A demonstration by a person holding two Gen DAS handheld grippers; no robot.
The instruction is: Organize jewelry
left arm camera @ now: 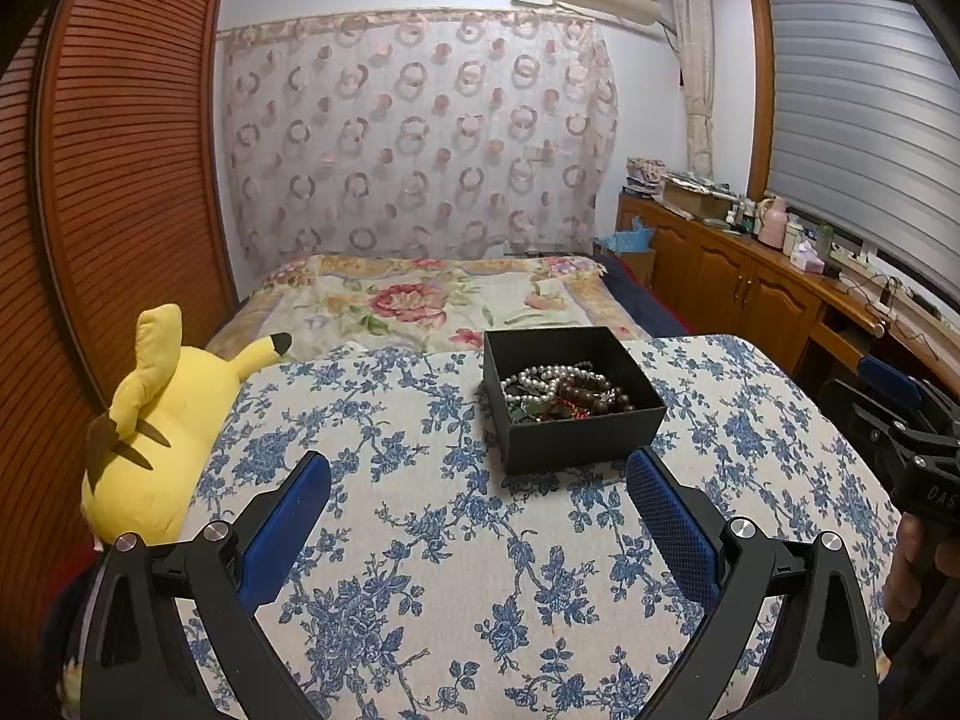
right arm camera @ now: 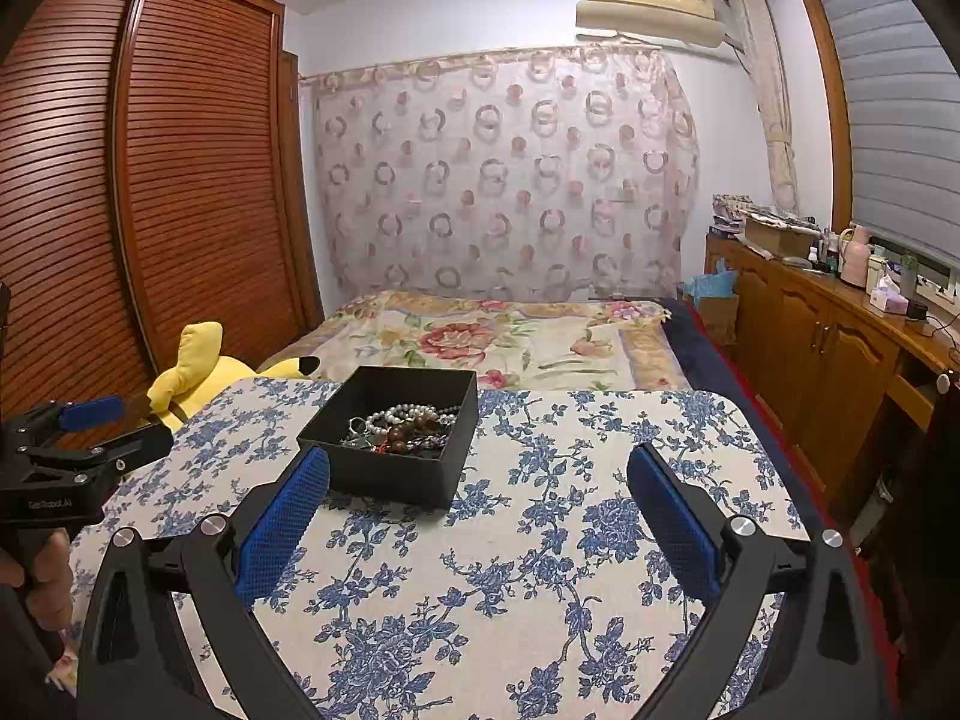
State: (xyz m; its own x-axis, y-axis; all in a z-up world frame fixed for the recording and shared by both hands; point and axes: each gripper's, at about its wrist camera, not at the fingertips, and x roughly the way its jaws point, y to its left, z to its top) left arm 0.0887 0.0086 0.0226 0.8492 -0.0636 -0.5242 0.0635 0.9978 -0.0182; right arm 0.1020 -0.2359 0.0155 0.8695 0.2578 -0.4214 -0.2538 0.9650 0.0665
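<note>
Evidently light, slippery tangle — pearl strand, brown bead bracelet in black box. Pinch single strand near top. Left gripper, right gripper — both spread, empty.

Right gripper: fingers spread wide, holding nothing, above the bench.
Bench: covered in blue floral cloth.
Black box: on the bench, lidless, just beyond the left finger.
Jewelry: pearl and brown bead strands heaped inside the box.
Left gripper: at the left edge, hand-held.
</note>
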